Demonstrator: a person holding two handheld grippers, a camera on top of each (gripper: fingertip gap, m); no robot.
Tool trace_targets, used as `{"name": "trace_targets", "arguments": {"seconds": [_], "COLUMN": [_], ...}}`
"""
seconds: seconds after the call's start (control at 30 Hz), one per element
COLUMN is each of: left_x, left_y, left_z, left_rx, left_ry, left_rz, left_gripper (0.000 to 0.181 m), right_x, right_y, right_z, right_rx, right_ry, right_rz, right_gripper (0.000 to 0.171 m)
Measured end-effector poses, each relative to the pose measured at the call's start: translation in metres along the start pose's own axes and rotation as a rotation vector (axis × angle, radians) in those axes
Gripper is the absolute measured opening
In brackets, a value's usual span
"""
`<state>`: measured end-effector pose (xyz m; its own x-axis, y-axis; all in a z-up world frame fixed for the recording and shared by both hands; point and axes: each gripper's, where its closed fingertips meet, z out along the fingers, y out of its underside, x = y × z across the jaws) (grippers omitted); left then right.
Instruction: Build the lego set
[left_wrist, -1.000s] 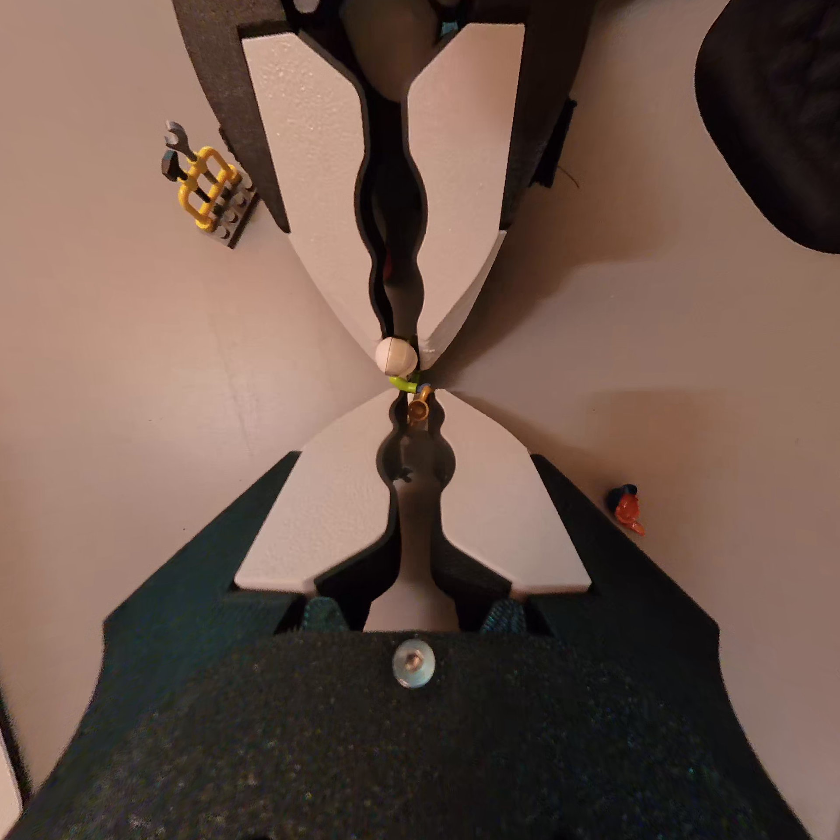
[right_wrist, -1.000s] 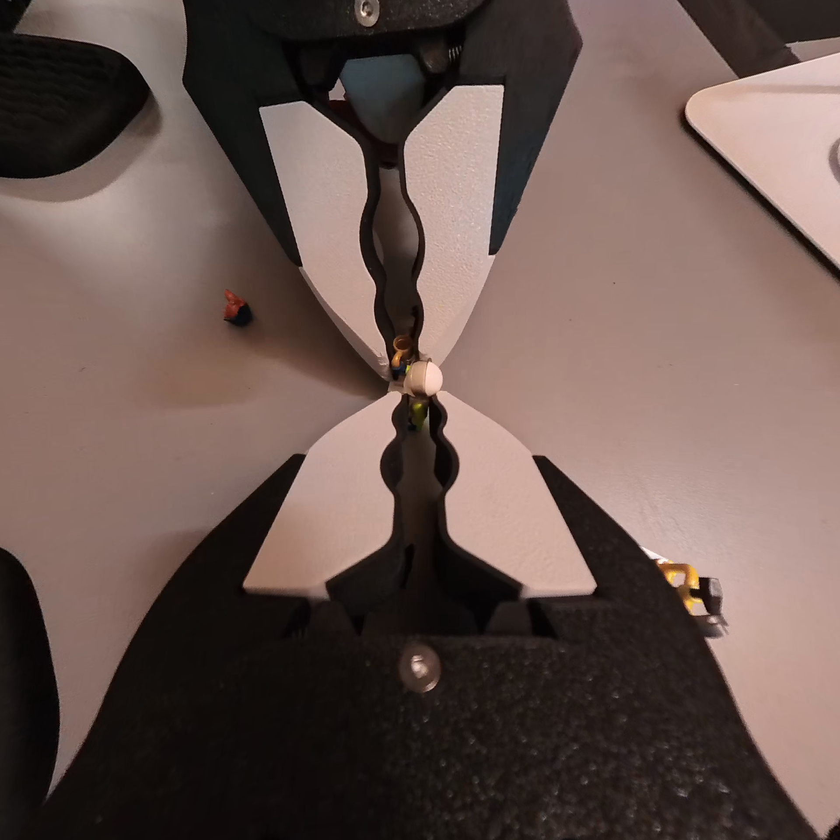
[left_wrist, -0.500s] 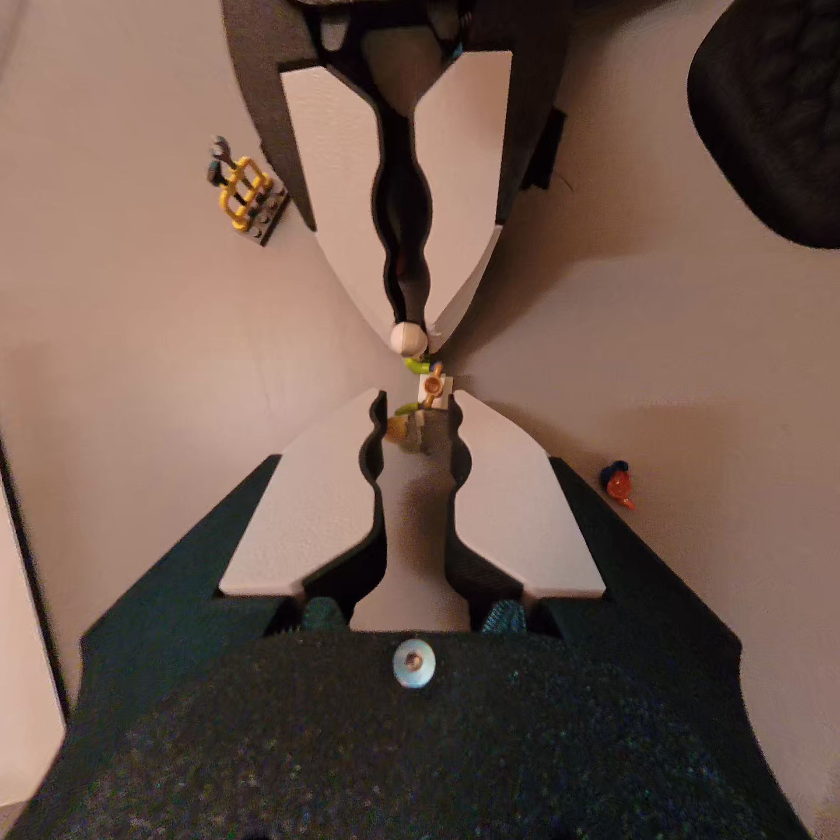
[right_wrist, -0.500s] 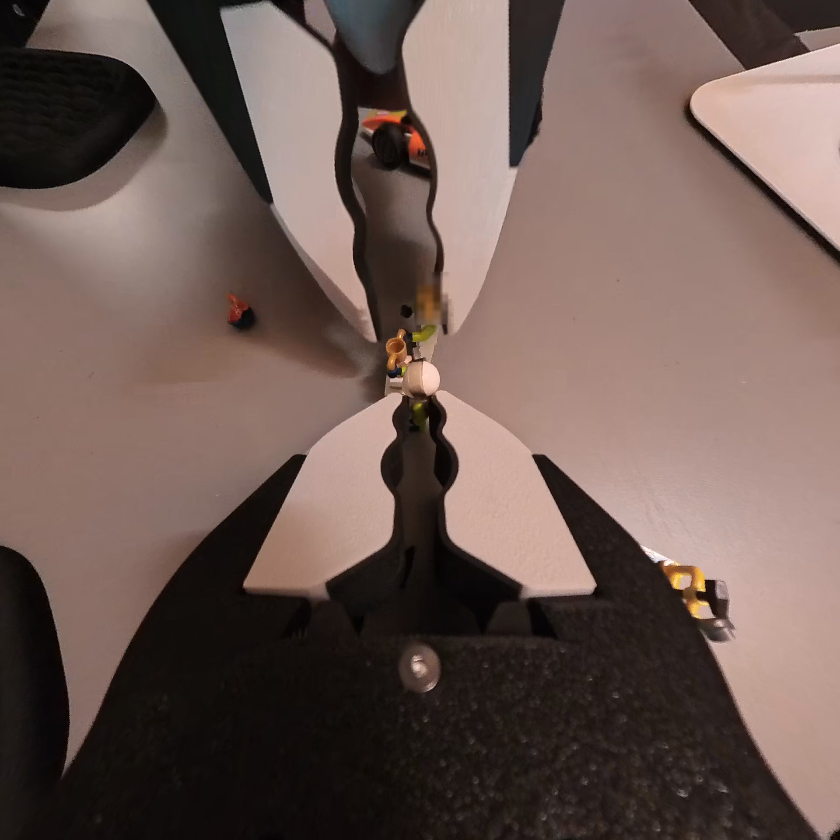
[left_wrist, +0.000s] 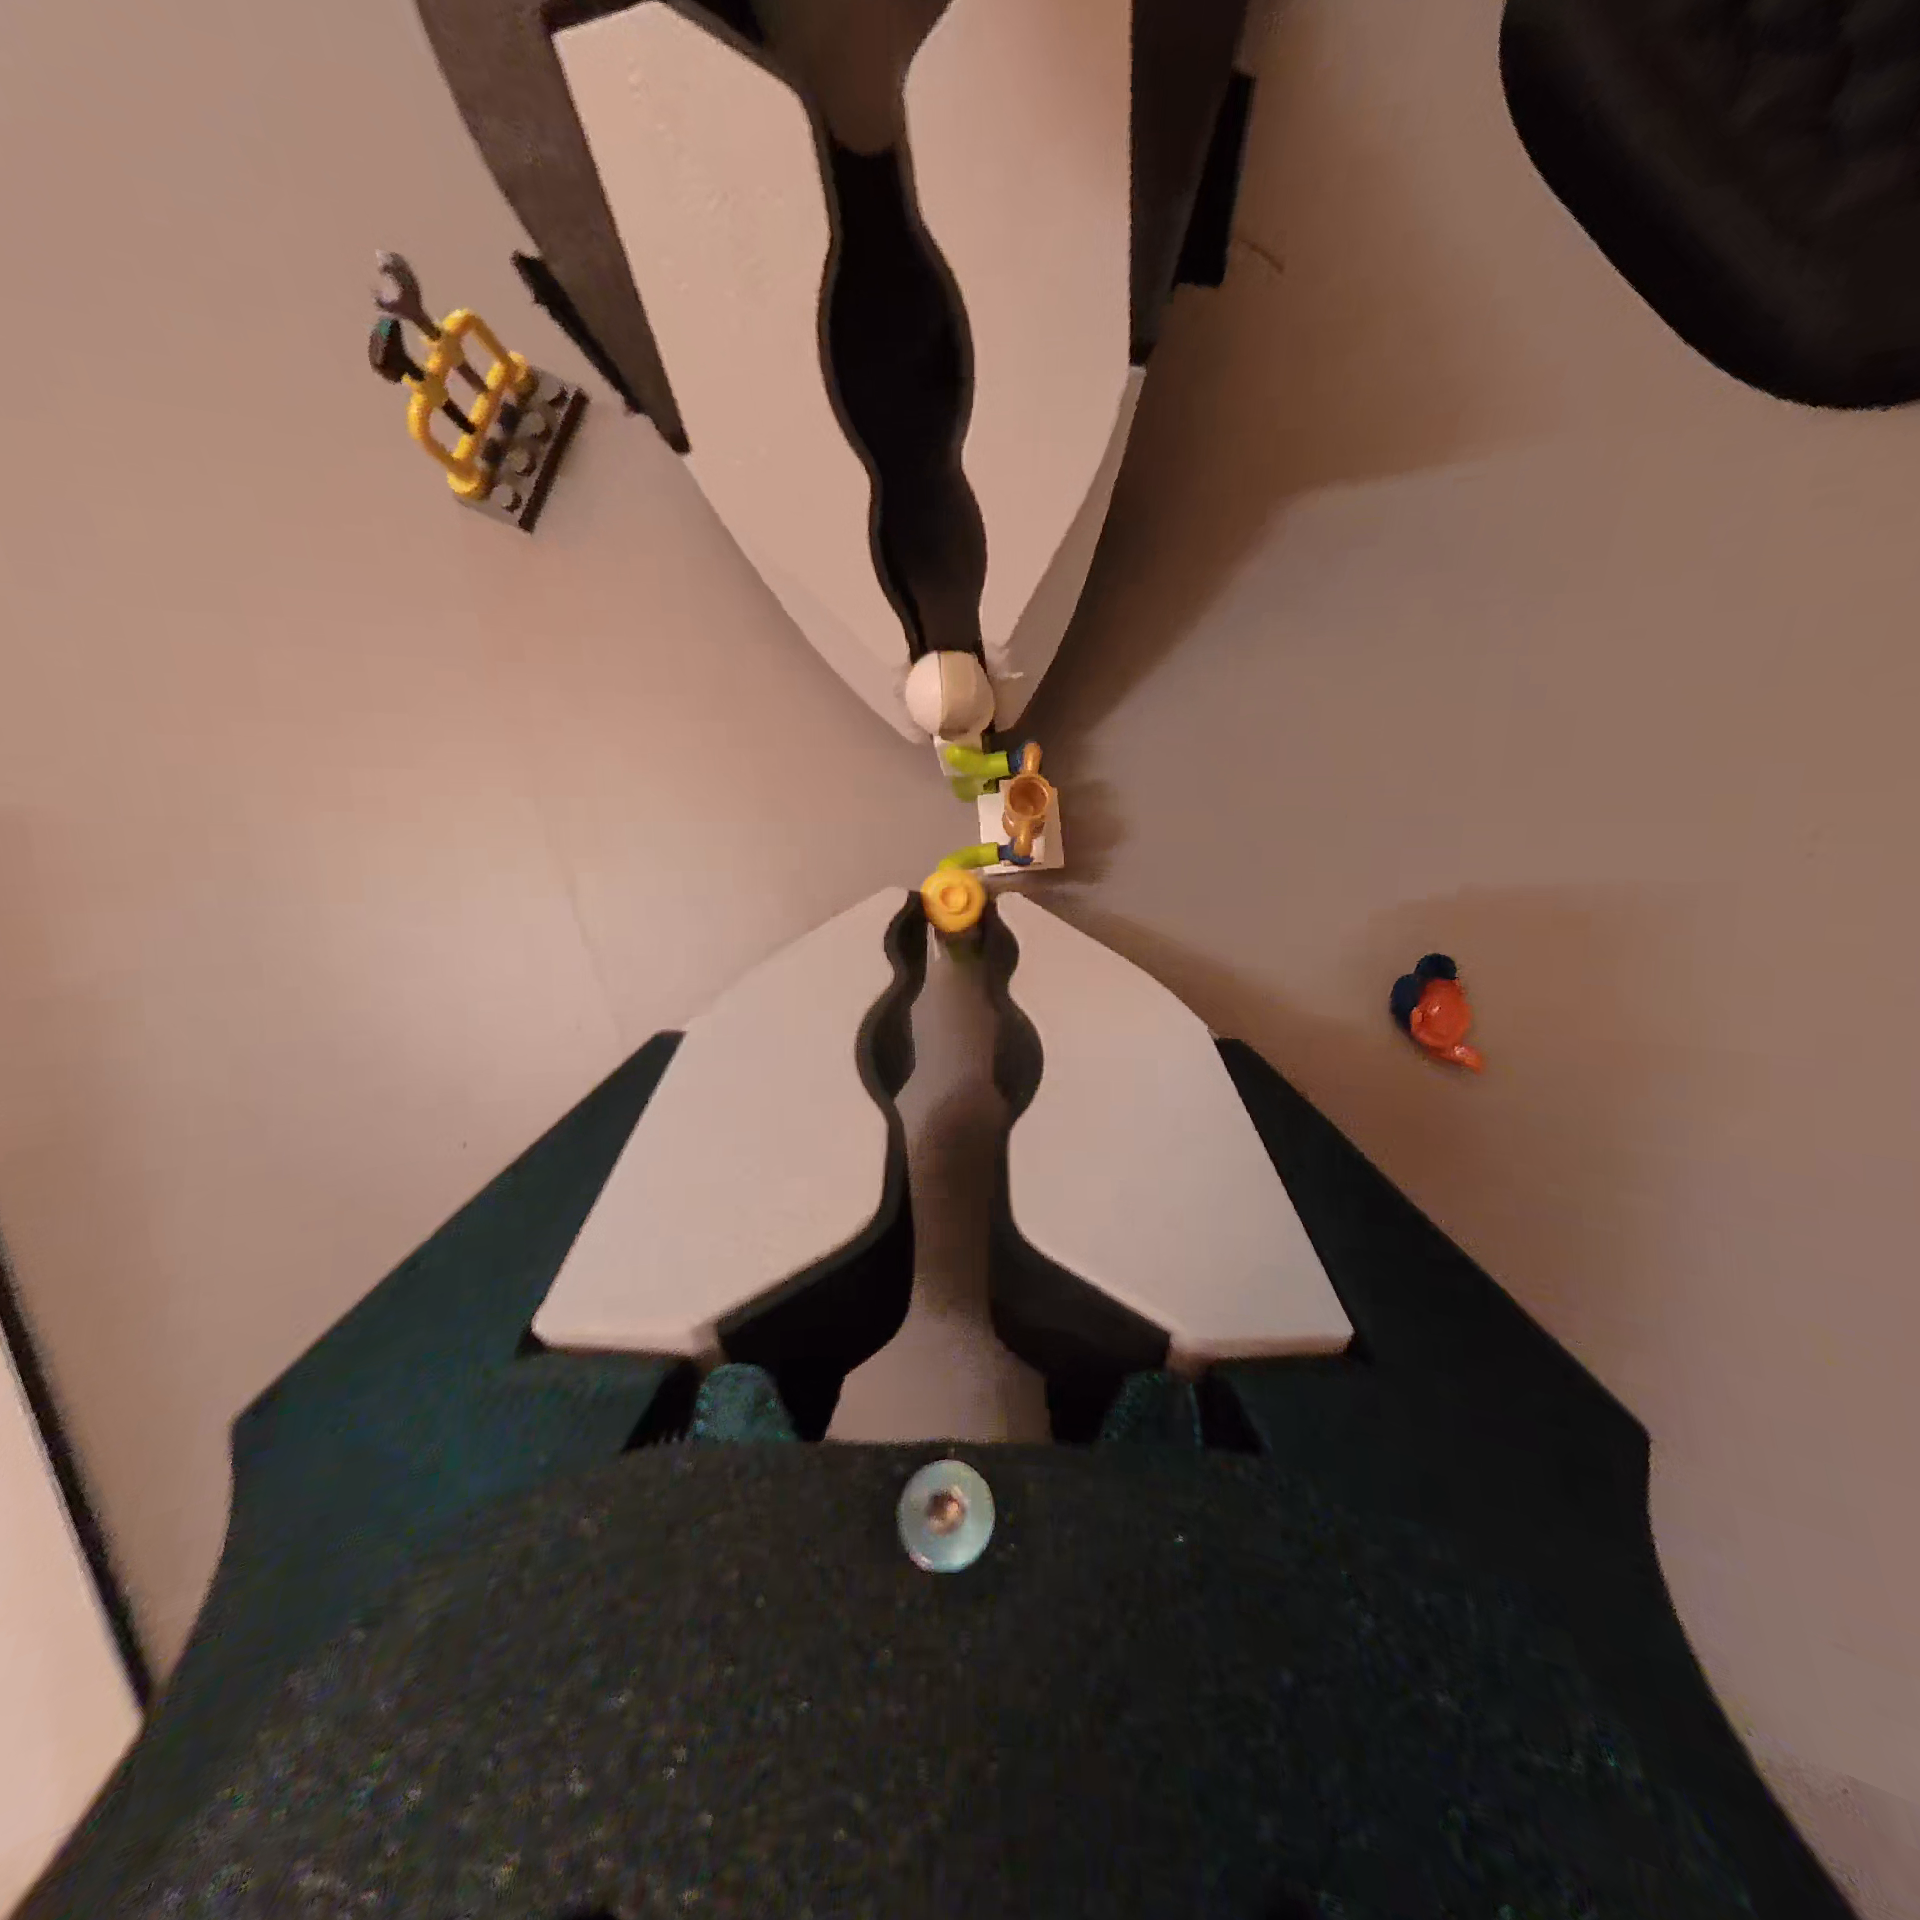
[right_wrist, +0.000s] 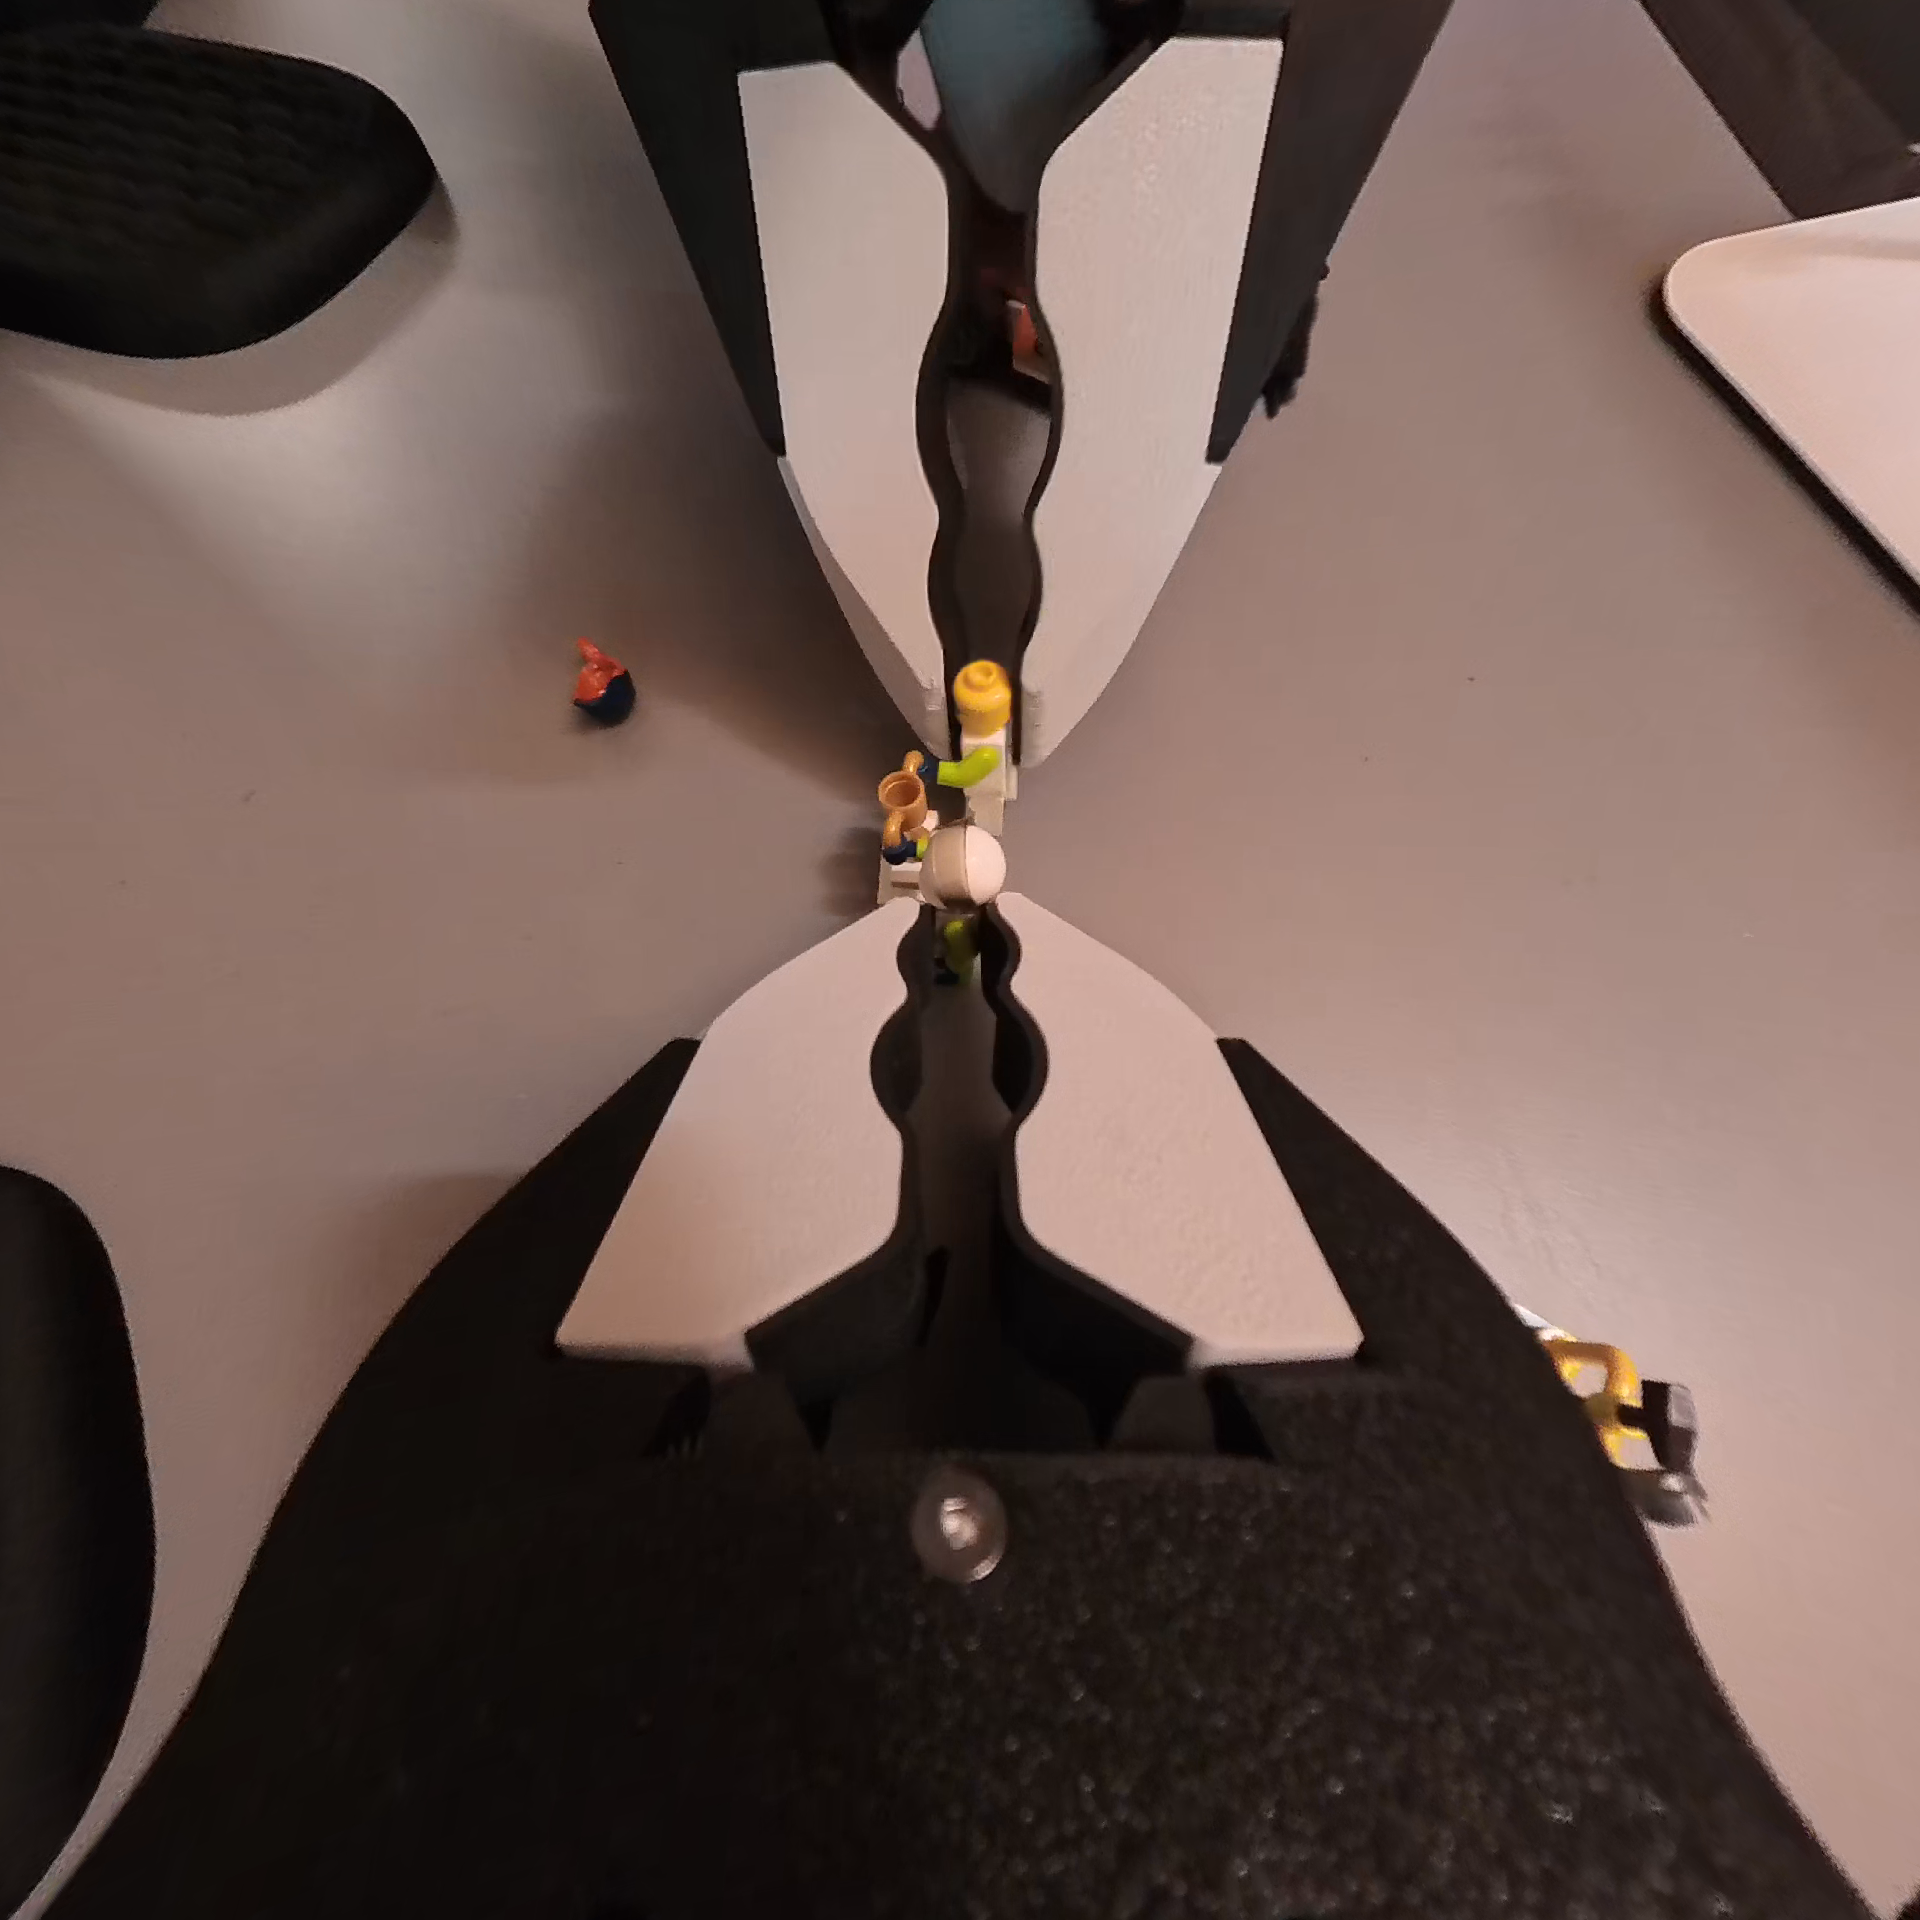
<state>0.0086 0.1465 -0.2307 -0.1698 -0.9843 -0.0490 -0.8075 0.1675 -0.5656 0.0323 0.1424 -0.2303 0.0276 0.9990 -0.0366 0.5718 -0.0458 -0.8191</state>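
Still mid-build, we pinch a yellow-headed minifigure (right_wrist: 982, 727) in the left gripper (left_wrist: 951, 925) and a white-headed one (right_wrist: 961, 868) in the right gripper (right_wrist: 961, 914); the orange hairpiece (left_wrist: 1439, 1013) lies unattached, well aside.

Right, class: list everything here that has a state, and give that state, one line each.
left gripper: shut on bare-headed figure.
right gripper: shut on helmeted figure.
bare-headed figure: gripped, yellow head uncovered.
helmeted figure: gripped, white helmet on.
gold cup: mouth up, between the figures.
orange and blue piece: loose on the table.
tool rack: assembled, tools slotted in, set aside.
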Motion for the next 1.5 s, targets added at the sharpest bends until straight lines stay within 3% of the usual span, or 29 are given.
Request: {"name": "trace_targets", "arguments": {"seconds": [0.23,0.67,1.33,1.5], "left_x": [0.003,0.009,0.014,0.012], "left_y": [-0.001,0.001,0.004,0.002], "left_z": [0.001,0.001,0.003,0.003], "left_rx": [-0.012,-0.011,-0.023,0.008], "left_ry": [0.022,0.051,0.07,0.056], "left_rz": [0.086,-0.048,-0.103,-0.117], "left_gripper": [0.01,0.01,0.016,0.01], "right_x": [-0.003,-0.003,-0.007,-0.009], "right_y": [0.0,0.0,0.001,-0.002], "right_z": [0.0,0.0,-0.001,0.0], "right_rx": [-0.001,-0.002,-0.001,0.01], "right_ry": [-0.015,-0.018,-0.041,-0.034], "right_rz": [-0.012,-0.007,-0.031,-0.05], "right_gripper": [0.008,0.008,0.014,0.009]}}
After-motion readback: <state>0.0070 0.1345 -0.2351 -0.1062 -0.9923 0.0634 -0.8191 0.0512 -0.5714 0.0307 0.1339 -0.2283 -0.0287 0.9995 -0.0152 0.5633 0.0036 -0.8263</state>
